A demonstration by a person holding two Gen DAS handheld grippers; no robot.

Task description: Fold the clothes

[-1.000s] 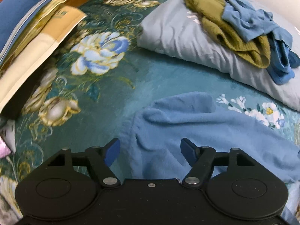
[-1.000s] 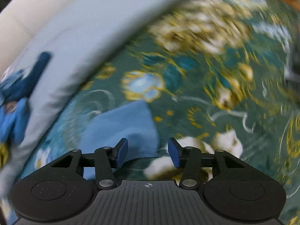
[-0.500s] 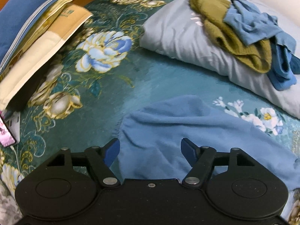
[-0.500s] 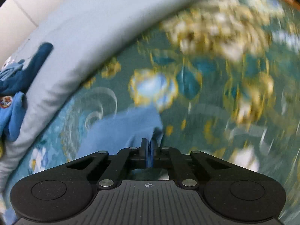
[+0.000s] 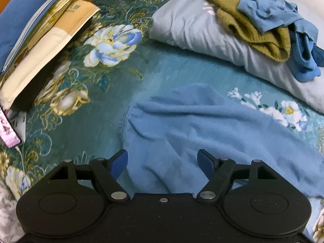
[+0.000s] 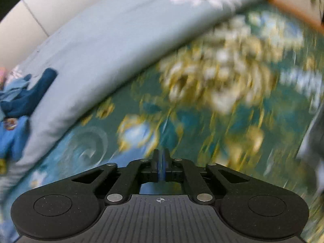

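A teal bedspread printed with gold and blue flowers (image 5: 113, 40) is carrying everything here, and it is filling most of both views. A long pale grey pillow (image 5: 194, 28) is lying along its far right edge. On that pillow a loose heap is sitting: an olive-green knitted garment (image 5: 249, 26) with a crumpled light blue top (image 5: 271, 14) bunched over it. At the far left edge a stack of blue and cream cushions (image 5: 34, 38) is leaning.

The task's thing, a soft light blue fleece garment (image 5: 202, 129), is lying spread and rumpled on the near middle of the bedspread, running off towards the near right edge.

The left gripper (image 5: 163, 161) is hovering over the garment's near left part with its jaws standing wide apart and nothing between them. The right gripper (image 6: 161, 166) is showing its jaws pressed together; a thin sliver of blue is sitting between them, but the pads are blue too, and the view is blurred, so I cannot tell whether cloth is pinched there.

Judging by this, a fold of the fleece garment is being set up or carried through, with the right side apparently moving fast. The next move is calling for the left jaws to come down on a clean edge or corner, taking a single layer without bunching, so both sides are travelling evenly.
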